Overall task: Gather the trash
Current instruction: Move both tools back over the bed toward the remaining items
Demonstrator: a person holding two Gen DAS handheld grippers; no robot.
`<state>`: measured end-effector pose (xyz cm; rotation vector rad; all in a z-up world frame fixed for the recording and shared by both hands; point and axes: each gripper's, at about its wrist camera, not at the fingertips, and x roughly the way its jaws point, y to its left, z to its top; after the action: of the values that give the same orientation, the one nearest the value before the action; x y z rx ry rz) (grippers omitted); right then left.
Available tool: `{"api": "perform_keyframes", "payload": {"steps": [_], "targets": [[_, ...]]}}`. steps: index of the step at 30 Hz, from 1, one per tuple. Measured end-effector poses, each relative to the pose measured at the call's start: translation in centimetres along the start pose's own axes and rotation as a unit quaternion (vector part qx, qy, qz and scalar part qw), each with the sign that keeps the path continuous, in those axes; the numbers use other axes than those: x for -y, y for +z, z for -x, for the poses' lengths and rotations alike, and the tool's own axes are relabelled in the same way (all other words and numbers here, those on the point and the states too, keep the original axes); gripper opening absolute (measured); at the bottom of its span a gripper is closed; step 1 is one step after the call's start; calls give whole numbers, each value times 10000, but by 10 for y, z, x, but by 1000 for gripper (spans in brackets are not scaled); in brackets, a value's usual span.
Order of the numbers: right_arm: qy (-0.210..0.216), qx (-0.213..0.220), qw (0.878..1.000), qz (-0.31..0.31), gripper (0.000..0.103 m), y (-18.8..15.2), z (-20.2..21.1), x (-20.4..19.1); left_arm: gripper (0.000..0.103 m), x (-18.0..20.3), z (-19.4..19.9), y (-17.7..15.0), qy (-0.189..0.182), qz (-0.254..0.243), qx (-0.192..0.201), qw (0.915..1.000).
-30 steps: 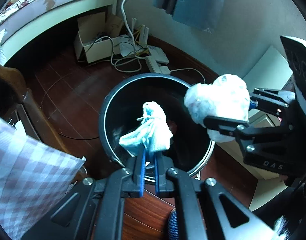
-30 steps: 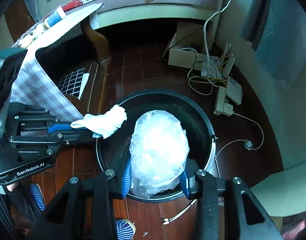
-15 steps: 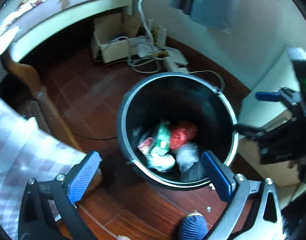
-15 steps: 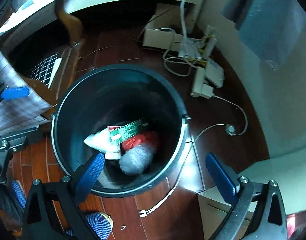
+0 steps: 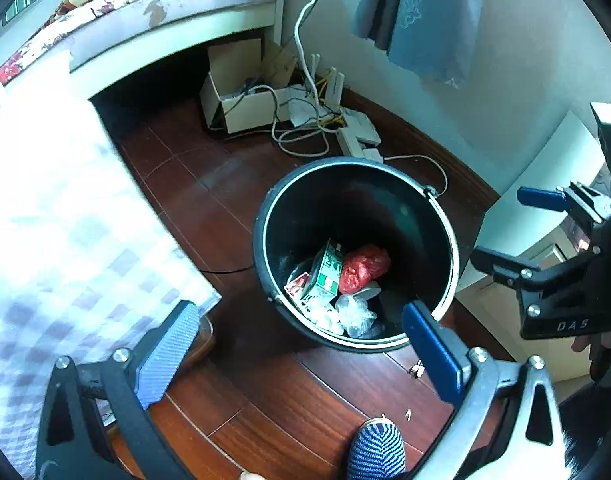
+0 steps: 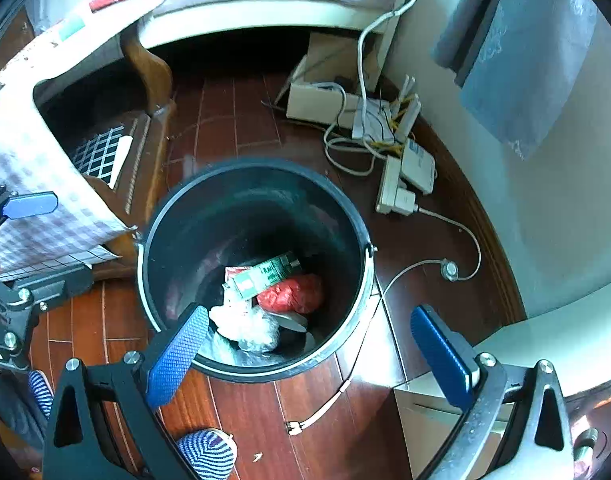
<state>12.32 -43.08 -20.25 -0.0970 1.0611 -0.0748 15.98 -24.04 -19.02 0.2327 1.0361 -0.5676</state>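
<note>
A black bin (image 5: 357, 162) stands on the dark wood floor, in both wrist views (image 6: 257, 164). Inside lie a green carton (image 5: 325, 272), a red bag (image 5: 361, 268), a white tissue wad (image 6: 229, 318) and a clear plastic bag (image 6: 257, 332). My left gripper (image 5: 301, 350) hangs above the bin's near rim, open and empty. My right gripper (image 6: 309, 356) is also open and empty over the near rim. Each gripper shows in the other's view: the right gripper (image 5: 517, 232) right of the bin, the left gripper (image 6: 45, 244) left of it.
A table with a checked cloth (image 5: 65, 220) stands left of the bin. A cardboard box (image 5: 245, 108), cables and a power strip (image 6: 397, 188) lie behind it. A white cabinet (image 5: 545, 184) stands right. A striped slipper (image 5: 377, 452) and a loose cable (image 6: 317, 412) are in front.
Both grippers opened wide. The white tissue wad left the left gripper and the clear plastic bag left the right one; both now lie in the bin. Both grippers drew back slightly.
</note>
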Motion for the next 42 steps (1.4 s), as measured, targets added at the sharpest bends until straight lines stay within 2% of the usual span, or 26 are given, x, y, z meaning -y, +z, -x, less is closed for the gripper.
{"api": "perform_keyframes", "payload": {"steps": [5, 8, 12, 23, 27, 33, 42], "targets": [[-26, 223, 9997, 30, 102, 6, 29, -11, 102, -5, 28, -4, 74, 15, 180, 9998], [110, 353, 9993, 76, 102, 9, 46, -19, 102, -9, 44, -9, 179, 15, 258, 9995], [119, 553, 9982, 194, 102, 14, 68, -35, 102, -22, 66, -16, 266, 198, 354, 9988], [293, 892, 9940, 553, 102, 30, 103, -86, 102, -57, 119, -30, 607, 489, 811, 9937], [422, 1042, 9915, 653, 102, 43, 111, -108, 102, -76, 137, -36, 845, 625, 943, 9900], [787, 1204, 9866, 776, 102, 67, 118, -146, 102, -125, 165, -50, 1212, 1047, 1119, 9807], [1285, 1534, 9718, 1248, 102, 103, 127, -234, 101, -198, 205, -81, 1930, 1710, 1457, 9551]]}}
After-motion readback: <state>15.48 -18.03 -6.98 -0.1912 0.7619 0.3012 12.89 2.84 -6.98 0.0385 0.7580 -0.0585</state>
